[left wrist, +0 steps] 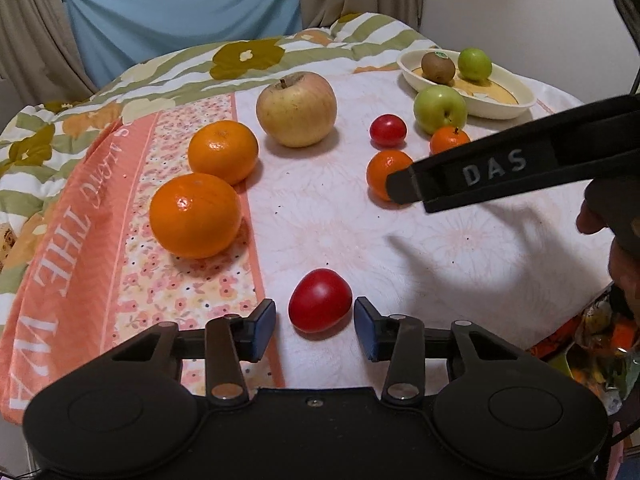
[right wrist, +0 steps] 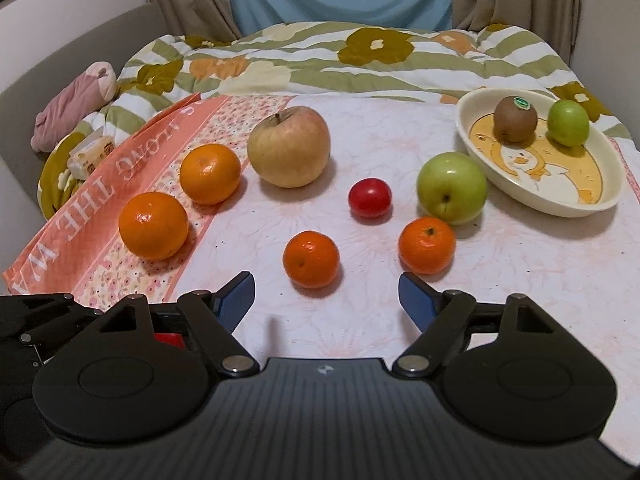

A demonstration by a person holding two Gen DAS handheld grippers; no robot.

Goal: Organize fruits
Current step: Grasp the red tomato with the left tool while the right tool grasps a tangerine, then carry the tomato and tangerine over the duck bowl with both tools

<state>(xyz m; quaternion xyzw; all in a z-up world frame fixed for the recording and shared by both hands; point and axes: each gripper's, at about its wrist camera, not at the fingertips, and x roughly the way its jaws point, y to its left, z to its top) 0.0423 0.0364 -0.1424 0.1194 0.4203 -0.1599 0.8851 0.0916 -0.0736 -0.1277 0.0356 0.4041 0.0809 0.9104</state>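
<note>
Here the left gripper (left wrist: 315,322) straddles a red tomato (left wrist: 320,300) on the pale tablecloth (left wrist: 460,248), pads just clear of it. The right gripper (right wrist: 326,300), jaws spread wide, faces a small mandarin (right wrist: 311,259) just ahead.

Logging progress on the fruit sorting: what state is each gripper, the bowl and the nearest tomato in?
left gripper: open, pads flanking the tomato
right gripper: open, empty
tomato: on the cloth, not gripped
bowl: upright, holding a kiwi and a green fruit
</note>
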